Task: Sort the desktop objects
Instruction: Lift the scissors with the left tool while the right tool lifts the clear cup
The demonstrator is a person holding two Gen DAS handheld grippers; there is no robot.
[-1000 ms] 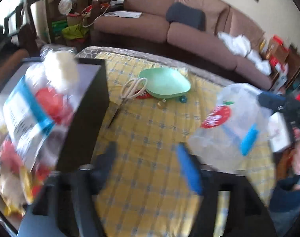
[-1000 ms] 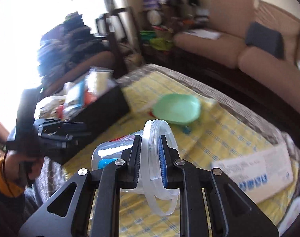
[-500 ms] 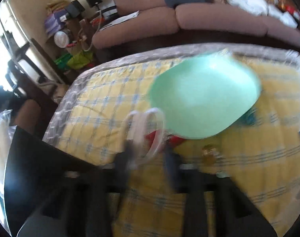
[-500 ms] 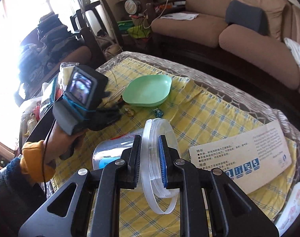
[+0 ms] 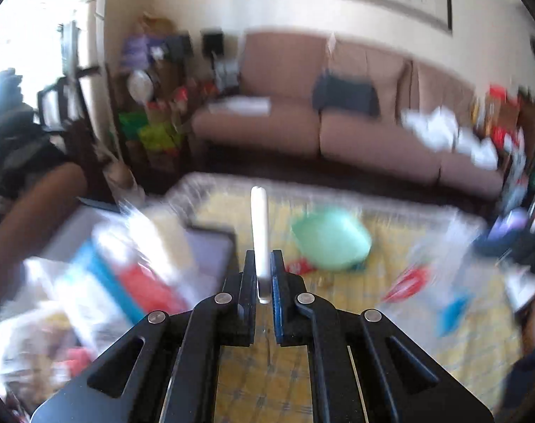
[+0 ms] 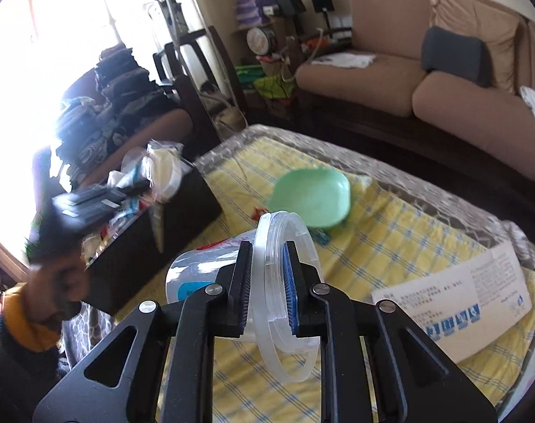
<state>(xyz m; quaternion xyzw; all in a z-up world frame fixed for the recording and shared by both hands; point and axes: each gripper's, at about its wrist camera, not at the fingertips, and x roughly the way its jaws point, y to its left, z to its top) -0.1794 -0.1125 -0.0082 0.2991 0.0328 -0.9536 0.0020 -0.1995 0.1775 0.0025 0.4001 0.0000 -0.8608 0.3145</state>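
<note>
My left gripper (image 5: 263, 264) is shut on the white handle of the scissors (image 5: 259, 232), which stands upright between the jaws, lifted above the table; the view is blurred. My right gripper (image 6: 265, 268) is shut on the rim of a clear plastic container (image 6: 281, 282), holding it on its side above the yellow checked tablecloth (image 6: 383, 246). That container also shows blurred in the left wrist view (image 5: 429, 282). A green bowl (image 6: 311, 197) sits on the cloth; it shows in the left wrist view too (image 5: 332, 239).
A black box (image 6: 154, 243) stuffed with snack packets stands at the table's left; it shows in the left wrist view (image 5: 211, 246). A printed paper sheet (image 6: 454, 296) lies at the right. Small candies lie near the bowl. A brown sofa (image 6: 443, 81) stands behind.
My left gripper has gone to the scissors by the bowl, shut on their white handle and lifted them, swinging back toward the box. My right gripper keeps holding the container.
</note>
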